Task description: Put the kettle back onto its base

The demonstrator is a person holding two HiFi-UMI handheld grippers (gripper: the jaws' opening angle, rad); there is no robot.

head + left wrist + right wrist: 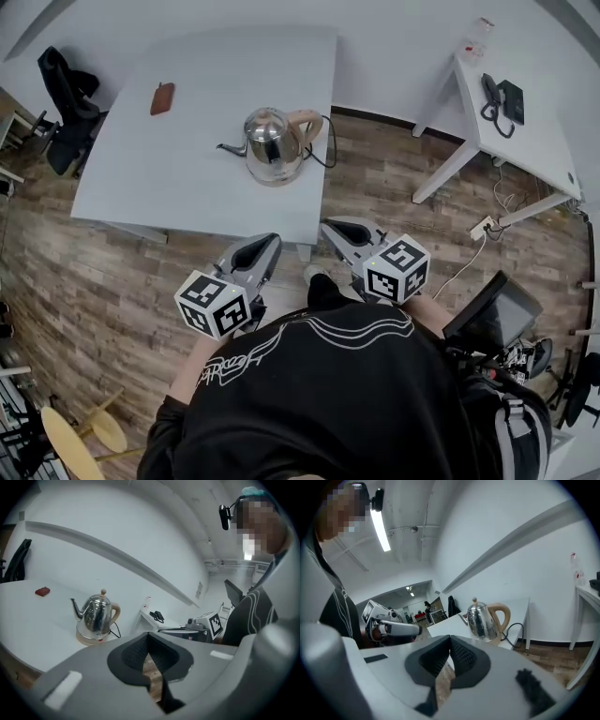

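Observation:
A shiny steel kettle (pixel 270 139) with a beige handle sits upright on its round base (pixel 274 178), near the front right corner of the pale table (pixel 169 178). Both grippers hang short of the table's front edge, over the wood floor and close to the person's body. The left gripper (pixel 267 244) is shut with nothing in it, and so is the right gripper (pixel 333 230). In the left gripper view the kettle (pixel 97 615) stands ahead to the left of the closed left gripper (pixel 149 638). The right gripper view has the kettle (pixel 483 618) just beyond the closed right gripper (pixel 450 643).
A small brown pouch (pixel 162 97) lies at the table's far left. The kettle's black cord (pixel 325 150) runs off the right edge. A second white table (pixel 525 141) with a phone (pixel 502 98) stands to the right. Black chairs sit at the left (pixel 61 103) and lower right (pixel 492 314).

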